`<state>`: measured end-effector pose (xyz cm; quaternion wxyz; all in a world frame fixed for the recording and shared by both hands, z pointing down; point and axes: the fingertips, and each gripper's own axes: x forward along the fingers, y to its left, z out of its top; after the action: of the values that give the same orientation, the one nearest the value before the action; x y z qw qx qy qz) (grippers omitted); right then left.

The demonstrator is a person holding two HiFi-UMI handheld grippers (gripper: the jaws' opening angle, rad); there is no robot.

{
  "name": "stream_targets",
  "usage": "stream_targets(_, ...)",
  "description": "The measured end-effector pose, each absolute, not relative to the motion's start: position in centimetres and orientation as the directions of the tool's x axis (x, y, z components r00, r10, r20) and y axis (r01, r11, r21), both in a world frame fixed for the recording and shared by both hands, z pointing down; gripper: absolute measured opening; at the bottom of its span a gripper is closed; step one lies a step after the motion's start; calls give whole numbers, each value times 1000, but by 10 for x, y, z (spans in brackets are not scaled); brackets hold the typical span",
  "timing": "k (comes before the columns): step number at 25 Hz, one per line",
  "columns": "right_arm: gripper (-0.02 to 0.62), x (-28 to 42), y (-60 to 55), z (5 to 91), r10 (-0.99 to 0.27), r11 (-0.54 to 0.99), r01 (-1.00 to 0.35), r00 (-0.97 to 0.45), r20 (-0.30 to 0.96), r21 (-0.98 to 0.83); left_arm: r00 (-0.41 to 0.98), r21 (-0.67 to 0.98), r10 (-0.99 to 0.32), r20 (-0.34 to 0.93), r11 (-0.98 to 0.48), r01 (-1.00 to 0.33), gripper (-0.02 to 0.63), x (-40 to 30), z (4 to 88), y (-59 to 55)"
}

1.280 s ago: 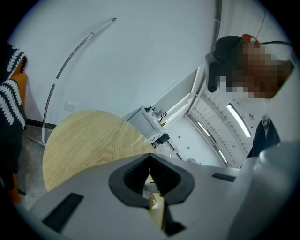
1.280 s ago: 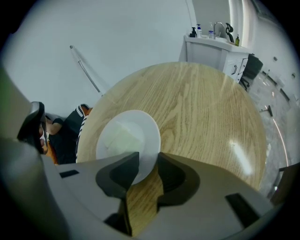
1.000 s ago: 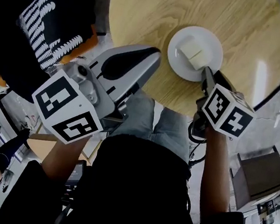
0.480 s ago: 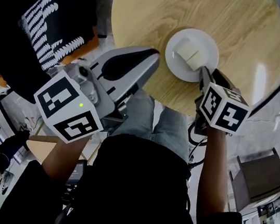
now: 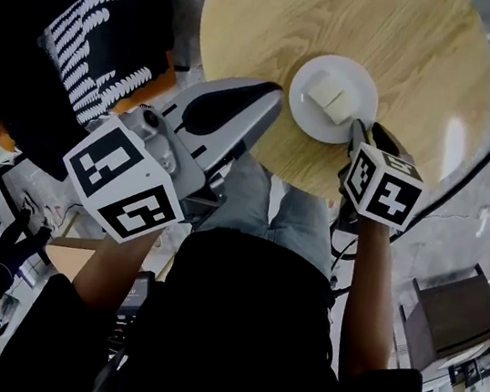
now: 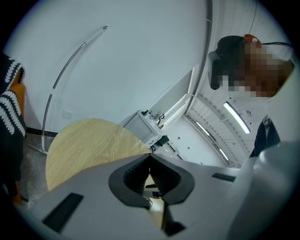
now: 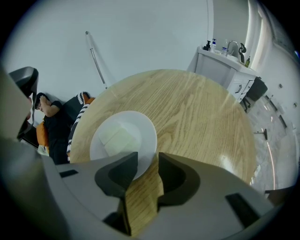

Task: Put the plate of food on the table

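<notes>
Round wooden surface (image 5: 417, 42). Plate (image 5: 305, 116) looks stiff, slick and breakable, so grip it by the rim. Right gripper (image 7: 147, 161) jaws just opened, rim unpinched; left gripper (image 6: 150, 157) pressed together.

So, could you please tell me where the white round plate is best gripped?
I'd pinch the white round plate at its bare near rim, coming from the round wooden table's near edge: it lies flat, and the pale food blocks fill its middle.

right tool (image 7: 147, 163) opened, left tool (image 6: 150, 157) closed
</notes>
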<state>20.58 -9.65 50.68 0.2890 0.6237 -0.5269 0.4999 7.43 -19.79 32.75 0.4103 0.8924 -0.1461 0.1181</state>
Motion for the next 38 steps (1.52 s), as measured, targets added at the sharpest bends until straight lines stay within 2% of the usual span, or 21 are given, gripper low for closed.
stream_targets(8, 143, 221, -98, 482, -424, -280, -948, -17, 906, -148, 926, 663, -186, 329, -653, -366, 6, 74, 307, -199)
stream_targets(23, 140, 239, -96, 380, -672, -229, -953, 7, 740, -199, 925, 576, -274, 264, -724, -379, 6, 70, 238, -159)
stream_targets(31, 79, 248, -73, 323, -769, -185, -968, 34, 638, -172, 923, 519, -328, 202, -763, -385, 6, 73, 195, -133)
stream_targets(34, 15, 251, -65, 303, -812, -166, -971, 34, 583, -174, 918, 494, -352, 181, -775, -394, 6, 73, 180, -123)
stream_targets(38, 9, 254, -47, 283, -836, -118, -981, 17, 548, -151, 913, 466, -378, 154, -787, -404, 6, 74, 163, -107)
